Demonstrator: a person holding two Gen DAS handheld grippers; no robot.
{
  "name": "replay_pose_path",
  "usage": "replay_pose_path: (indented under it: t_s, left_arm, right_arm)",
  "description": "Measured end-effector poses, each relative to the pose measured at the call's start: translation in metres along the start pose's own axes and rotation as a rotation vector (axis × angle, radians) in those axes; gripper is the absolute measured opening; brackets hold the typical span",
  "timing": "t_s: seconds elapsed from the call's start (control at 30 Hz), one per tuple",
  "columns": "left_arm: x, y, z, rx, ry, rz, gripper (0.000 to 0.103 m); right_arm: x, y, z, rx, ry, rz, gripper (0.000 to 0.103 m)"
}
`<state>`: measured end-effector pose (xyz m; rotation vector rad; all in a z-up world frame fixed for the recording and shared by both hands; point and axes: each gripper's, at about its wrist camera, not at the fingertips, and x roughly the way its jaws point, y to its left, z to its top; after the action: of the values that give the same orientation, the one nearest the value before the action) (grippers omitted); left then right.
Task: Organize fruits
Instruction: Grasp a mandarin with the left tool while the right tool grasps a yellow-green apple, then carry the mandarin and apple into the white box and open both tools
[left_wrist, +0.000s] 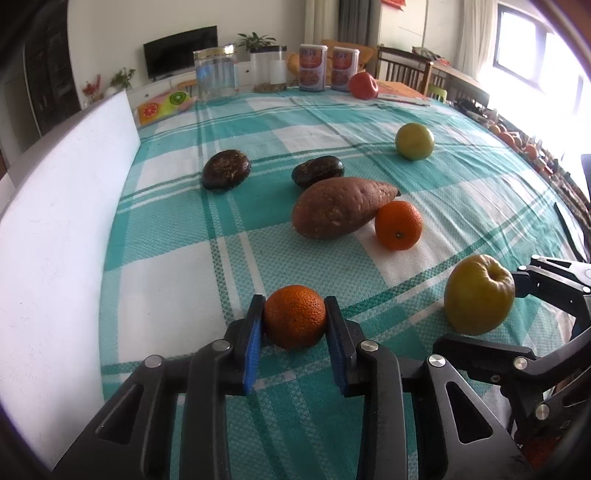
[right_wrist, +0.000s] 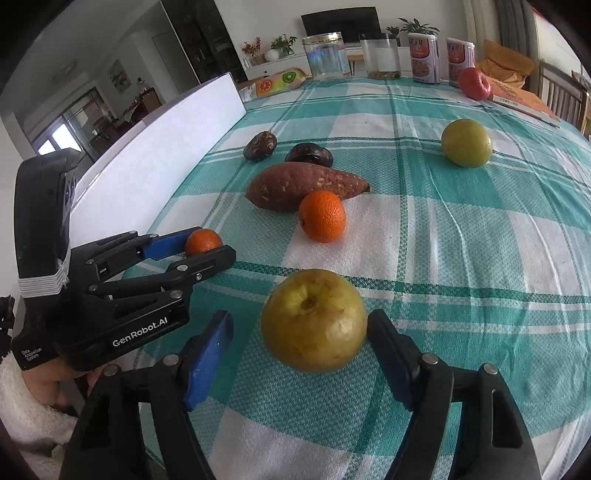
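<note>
My left gripper (left_wrist: 294, 317) is shut on a small orange (left_wrist: 294, 316) at the table's near edge; it also shows in the right wrist view (right_wrist: 202, 240). My right gripper (right_wrist: 301, 325) is open around a yellow-green apple (right_wrist: 314, 319), its blue pad (right_wrist: 208, 350) a little apart from the fruit; the apple also shows in the left wrist view (left_wrist: 478, 293). A second orange (left_wrist: 398, 224) lies against a sweet potato (left_wrist: 340, 206). Two dark avocados (left_wrist: 226, 169) (left_wrist: 317, 170) lie behind it. A green apple (left_wrist: 414, 141) sits farther right.
The checked teal tablecloth (left_wrist: 221, 266) covers the table. A white board (left_wrist: 55, 229) stands along the left edge. At the far end are two clear jars (left_wrist: 214, 74), two cans (left_wrist: 313, 67), a red fruit (left_wrist: 364, 85) and a book (left_wrist: 402, 92).
</note>
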<state>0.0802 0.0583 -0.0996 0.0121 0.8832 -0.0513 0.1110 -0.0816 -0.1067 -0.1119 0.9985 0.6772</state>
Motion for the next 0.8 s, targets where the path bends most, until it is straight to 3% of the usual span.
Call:
replay_pose_path:
  t_s: [0.03,0.33,0.5,0.6,0.67,0.73,0.8]
  left_arm:
    - [-0.001,-0.001,0.0,0.001,0.001,0.0,0.03]
    - [-0.037,-0.007,0.001,-0.028,-0.069,-0.102,0.028]
    - [-0.068,-0.002,0.002,-0.073,-0.073,-0.215,0.028]
    - [-0.097,0.016,0.001,-0.166,-0.042,-0.309,0.028]
    - [-0.121,0.036,0.001,-0.239,-0.041,-0.346,0.028]
    - [-0.147,0.062,0.001,-0.294,-0.079,-0.33,0.028]
    - [-0.166,0.09,0.002,-0.335,-0.116,-0.257,0.028]
  right_arm:
    - [0.0,-0.001,0.0,-0.004,-0.001,-0.019,0.049]
    - [-0.03,-0.047,-0.012,0.254,-0.101,0.224,0.048]
    - [-0.032,-0.034,-0.014,0.223,-0.111,0.229,0.048]
    - [-0.03,-0.025,-0.012,0.208,-0.093,0.214,0.048]
    - [-0.032,-0.015,-0.007,0.239,-0.076,0.261,0.048]
    - [-0.036,0.011,0.004,0.212,-0.073,0.327,0.048]
    - [-0.042,0.051,0.021,0.129,-0.072,0.368,0.049]
